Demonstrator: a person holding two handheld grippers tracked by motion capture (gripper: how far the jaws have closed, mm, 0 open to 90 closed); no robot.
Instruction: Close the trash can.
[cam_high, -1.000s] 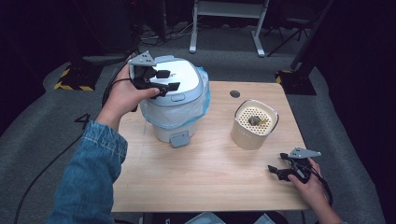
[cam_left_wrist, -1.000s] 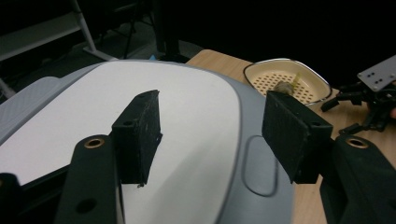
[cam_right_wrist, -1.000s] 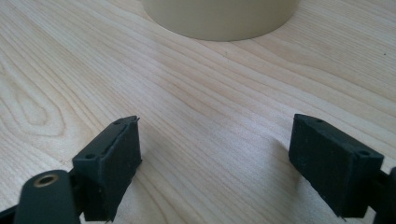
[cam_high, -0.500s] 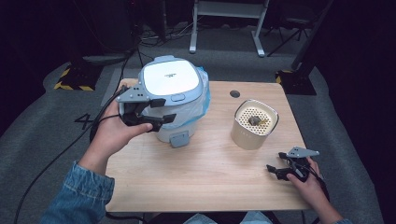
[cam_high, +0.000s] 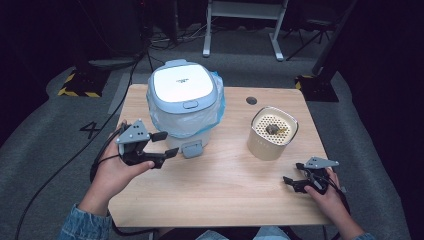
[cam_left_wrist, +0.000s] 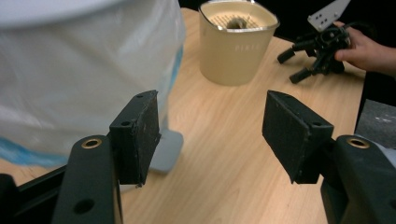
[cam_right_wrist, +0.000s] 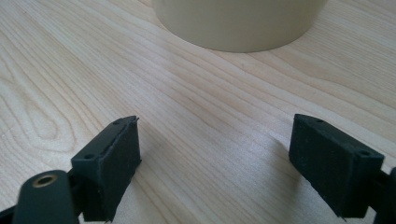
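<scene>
High view: a lidded white bin (cam_high: 183, 105) with a plastic liner bulging under its rim stands at about 11 o'clock on the wooden table (cam_high: 225, 190), its lid down flat and its foot pedal facing the person. The left gripper (cam_high: 162, 145) hovers at about 8 o'clock, just beside the bin's lower left front, jaws spread and grasping nothing; in the left gripper view its pads (cam_left_wrist: 140, 135) stand wide apart with the liner to one side. The right gripper (cam_high: 291, 182) rests low at 4 o'clock, well apart from the bin, jaws likewise released over bare wood. A beige container (cam_high: 272, 132) with a perforated top sits at 2 o'clock, something small and dark on it that I cannot identify. Judging by the shut lid, work on the bin looks finished or paused; nothing is in hand.
</scene>
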